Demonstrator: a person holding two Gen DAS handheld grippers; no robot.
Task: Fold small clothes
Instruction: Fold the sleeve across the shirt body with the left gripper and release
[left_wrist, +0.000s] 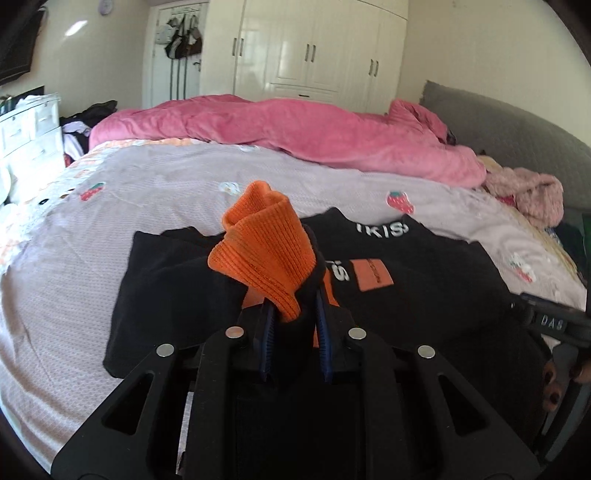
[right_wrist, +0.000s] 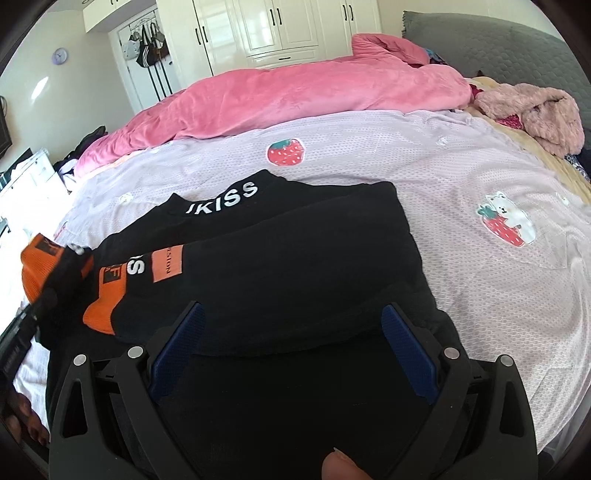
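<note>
Left wrist view: my left gripper (left_wrist: 293, 306) nearly closed, pads pinching orange ribbed knit cuff (left_wrist: 264, 254) of black garment with white lettering (left_wrist: 424, 273), cuff bunched up above jaws. Garment lies flat on lilac strawberry-print bedsheet (left_wrist: 166, 184), near edge. Right gripper (right_wrist: 295, 332) jaws wide apart over garment's near hem, nothing gripped.
</note>
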